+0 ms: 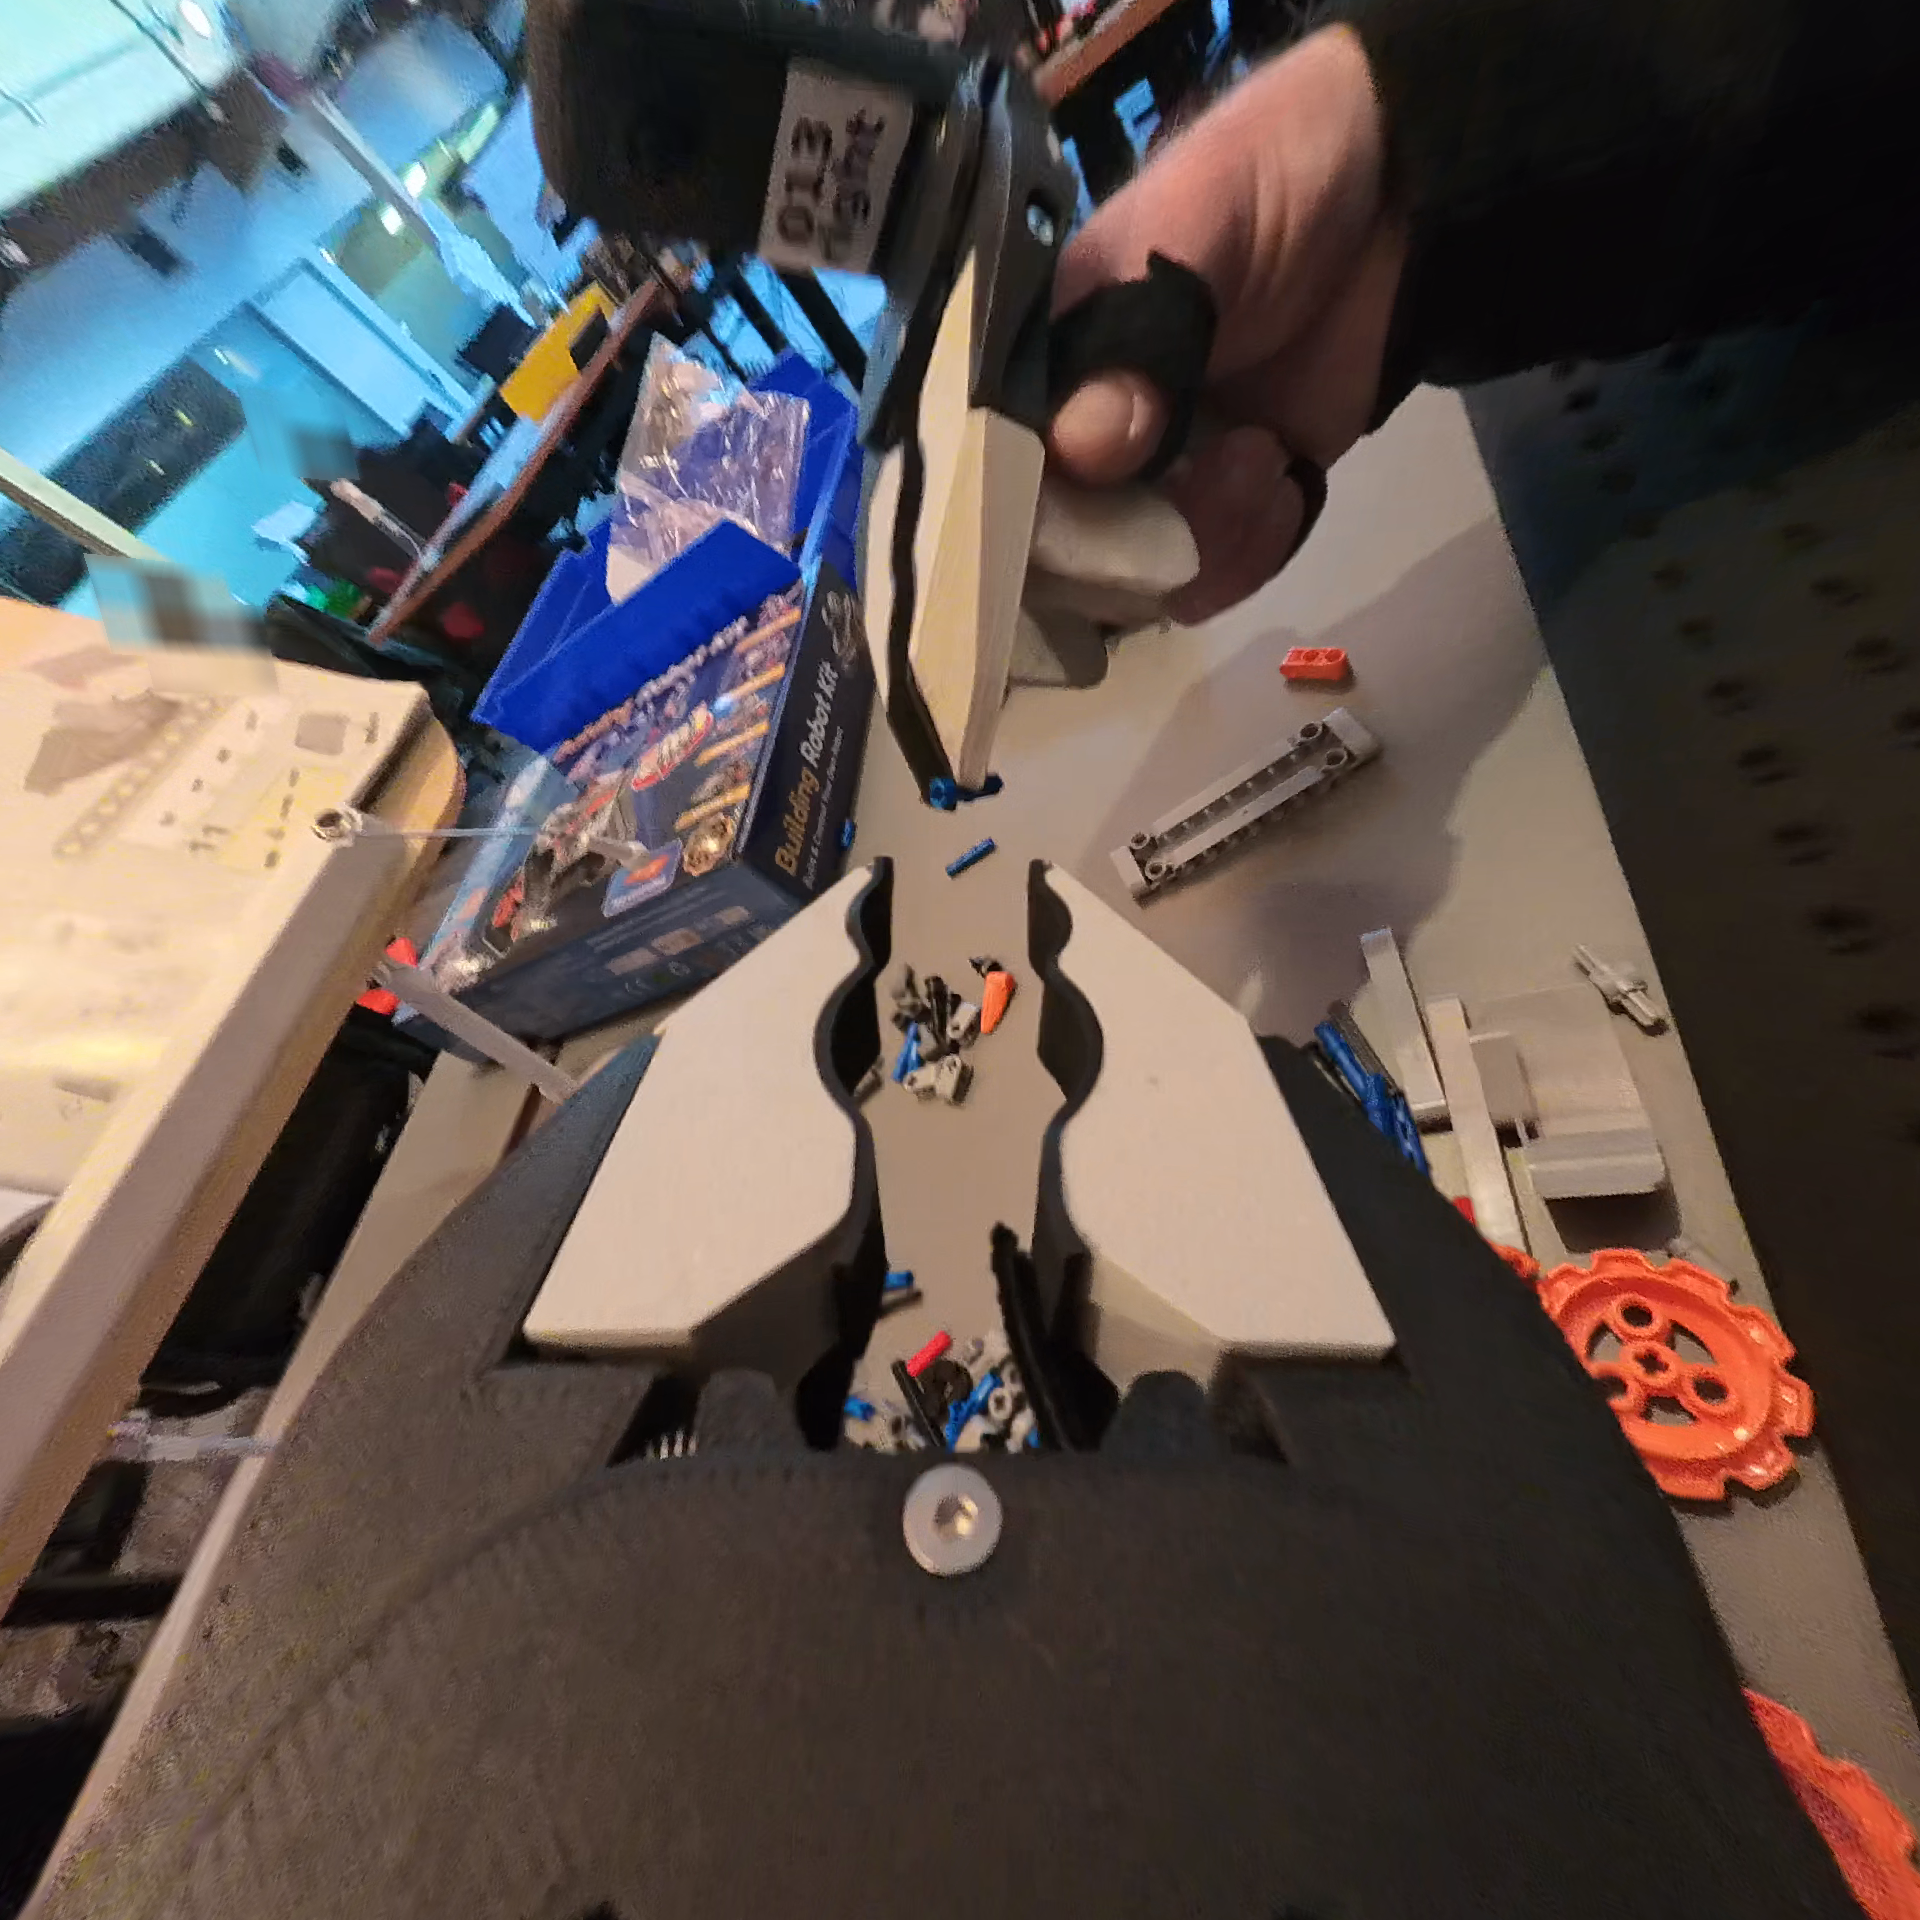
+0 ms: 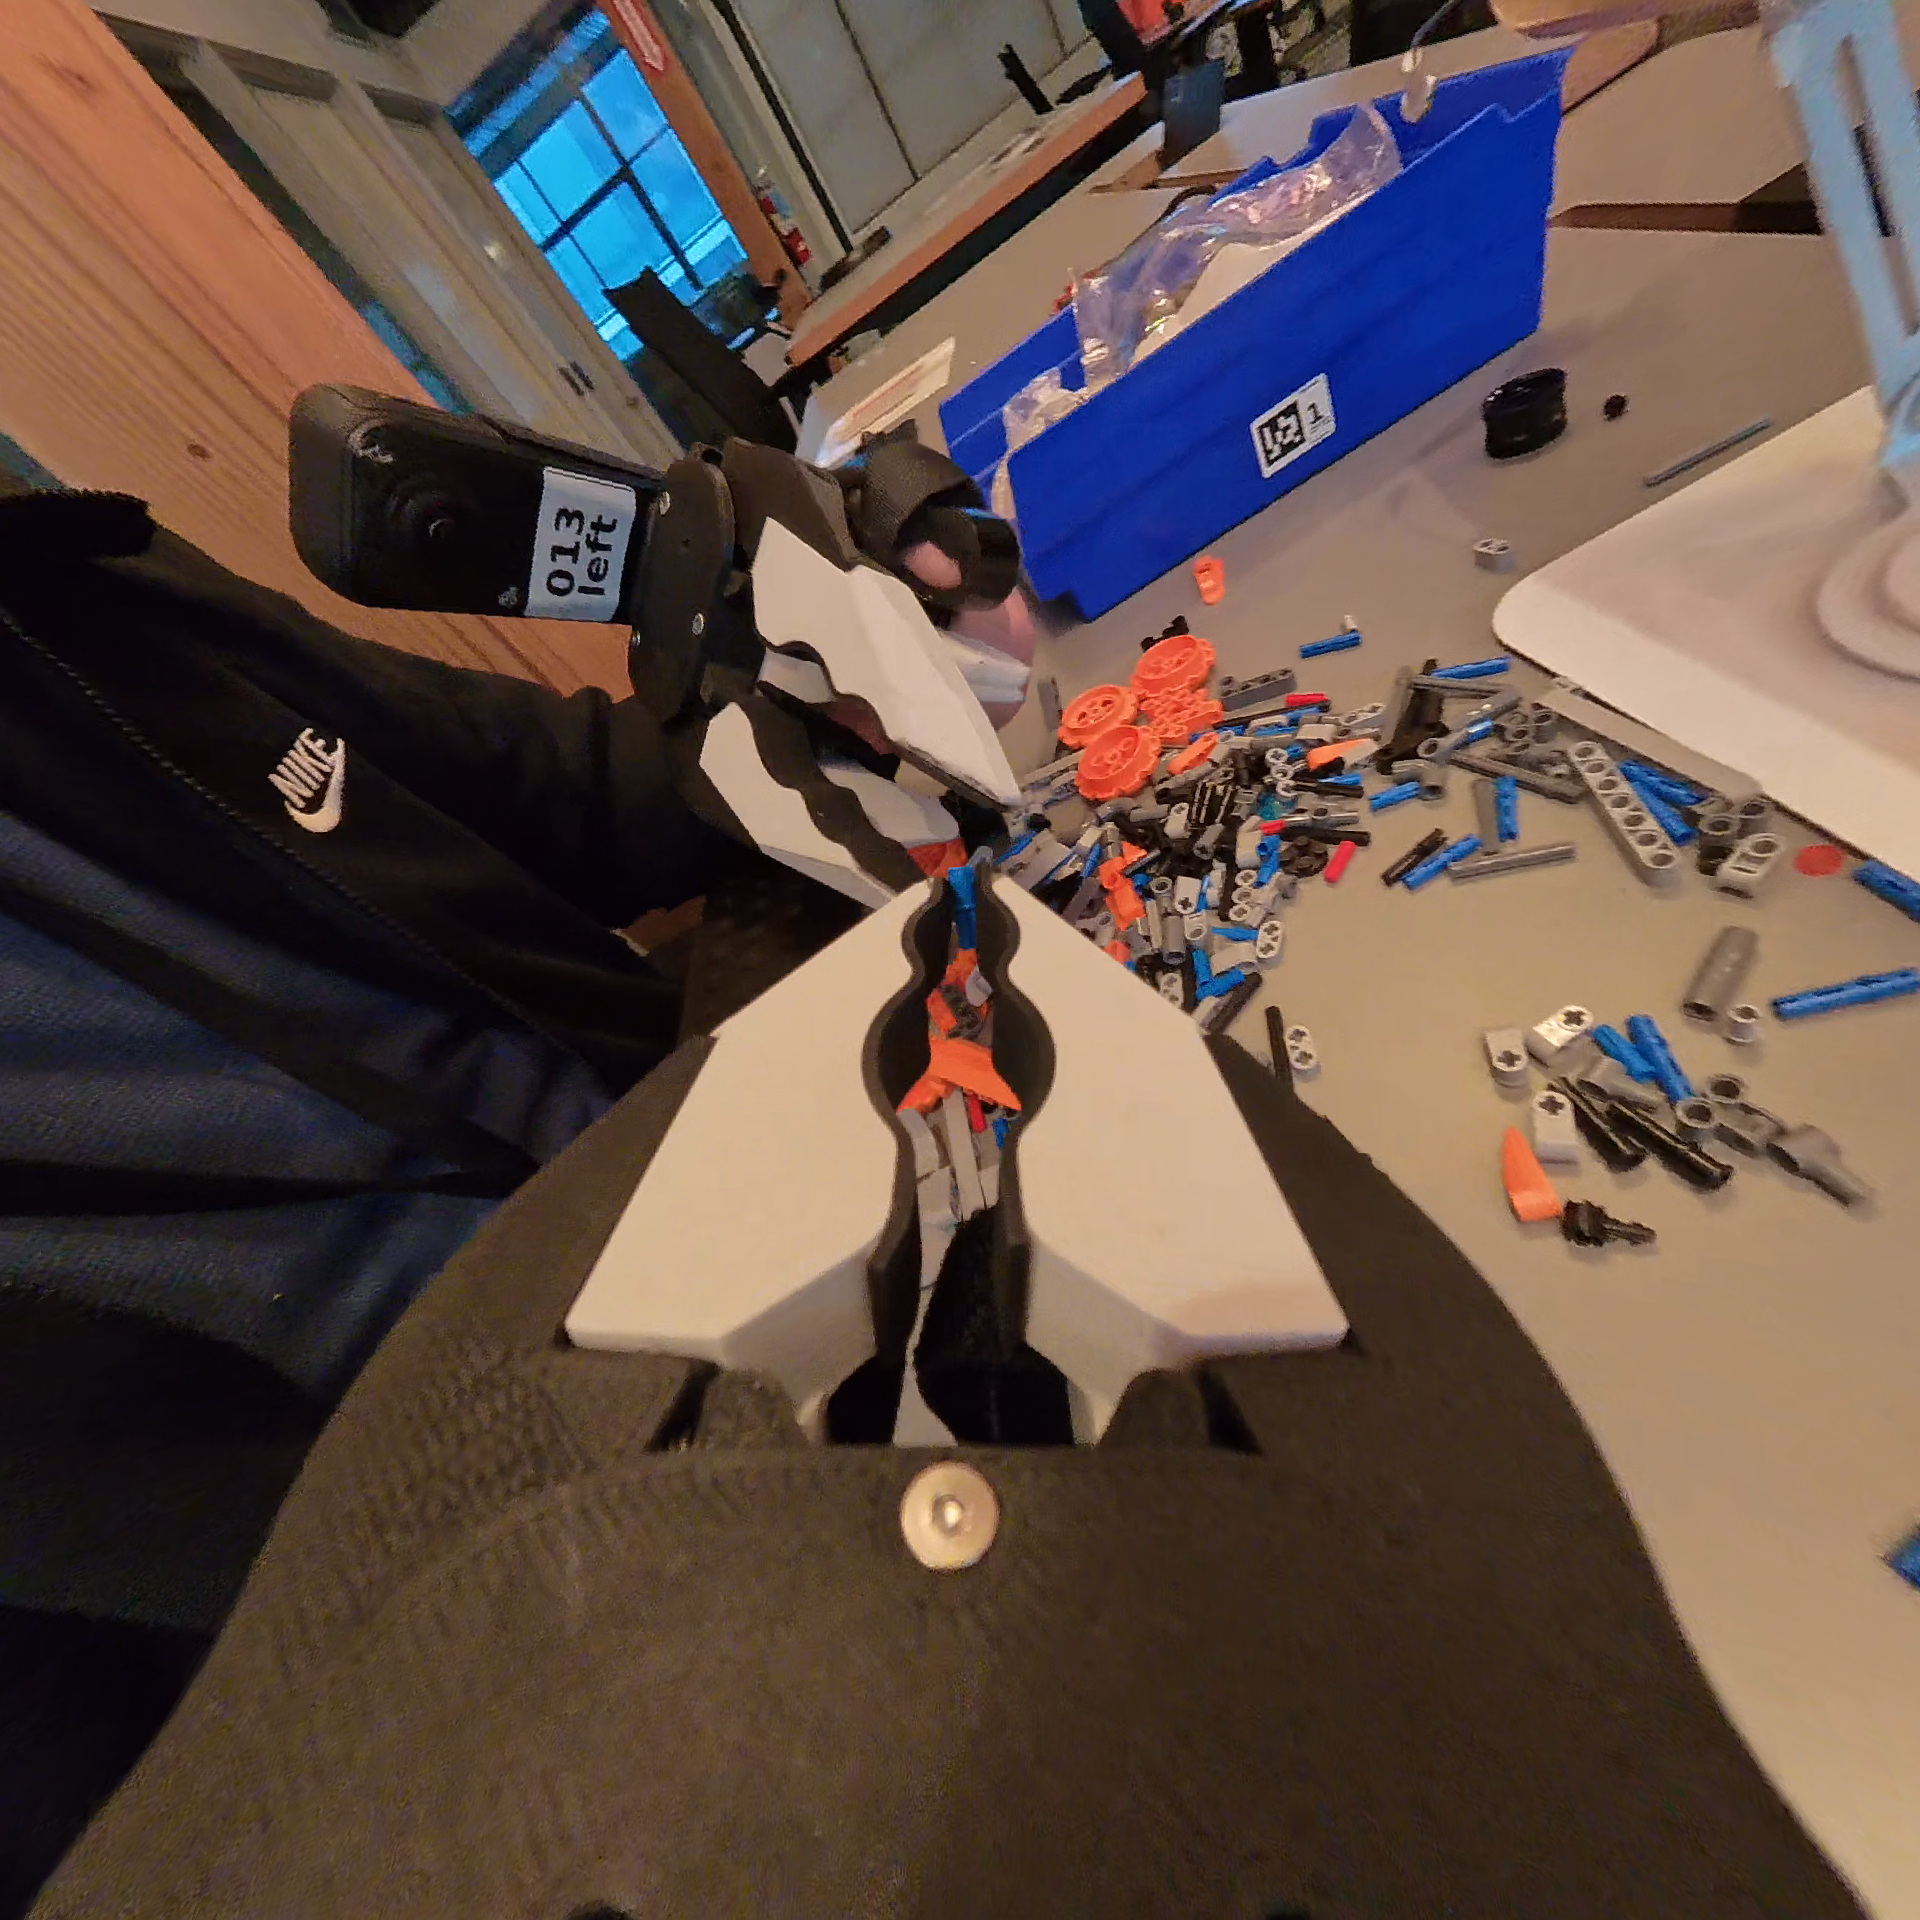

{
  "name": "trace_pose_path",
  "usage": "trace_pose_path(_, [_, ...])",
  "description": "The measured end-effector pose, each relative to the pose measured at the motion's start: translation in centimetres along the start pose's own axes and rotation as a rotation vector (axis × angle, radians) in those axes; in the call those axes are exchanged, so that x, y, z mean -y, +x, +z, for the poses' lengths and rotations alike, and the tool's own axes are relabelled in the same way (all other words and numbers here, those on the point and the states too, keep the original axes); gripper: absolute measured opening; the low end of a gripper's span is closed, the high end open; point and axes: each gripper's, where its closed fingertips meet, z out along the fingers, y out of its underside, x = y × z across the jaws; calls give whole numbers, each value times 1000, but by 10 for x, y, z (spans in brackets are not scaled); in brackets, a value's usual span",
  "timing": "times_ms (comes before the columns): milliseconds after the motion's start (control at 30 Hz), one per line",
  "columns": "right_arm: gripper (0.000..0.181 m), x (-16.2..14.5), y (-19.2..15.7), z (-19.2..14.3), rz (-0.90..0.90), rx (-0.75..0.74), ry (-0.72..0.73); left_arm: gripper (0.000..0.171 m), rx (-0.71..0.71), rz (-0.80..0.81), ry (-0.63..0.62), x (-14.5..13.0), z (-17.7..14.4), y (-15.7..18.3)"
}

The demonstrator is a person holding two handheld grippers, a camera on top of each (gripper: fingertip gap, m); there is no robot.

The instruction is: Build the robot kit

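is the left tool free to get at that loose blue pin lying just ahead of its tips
Probably yes. The left tool is open and the blue pin lies on bare table just beyond its tips; the right tool sits close behind it, gripping another blue piece.

Two grippers are in view: the left gripper (image 1: 958, 883) and the right gripper (image 2: 964, 891). There is one blue bin (image 2: 1288, 374) and one printed kit box (image 1: 665, 862). Three orange gears (image 2: 1138, 717) lie close together at the edge of the big pile of small parts (image 2: 1226, 842); the pieces in this pile are too many to count. One red brick (image 1: 1315, 663) and one long grey beam (image 1: 1247, 800) lie on the table (image 1: 1455, 727).
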Motion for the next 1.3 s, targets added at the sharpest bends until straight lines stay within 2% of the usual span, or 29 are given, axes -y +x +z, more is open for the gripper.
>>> trace_pose_path(100, [3,-5,0,5,8,20,-18,21,24,29,39,9,-1,-1])
trace_pose_path(367, [3,-8,-1,11,21,42,-19,10,63,125,14,5,5,6])
trace_pose_path(1100, [3,11,-2,12,73,85,127,4,174,92,78,14,-1,-9])
trace_pose_path(1300, [3,10,-2,11,76,93,125,5,137,78,99,14,-3,-7])
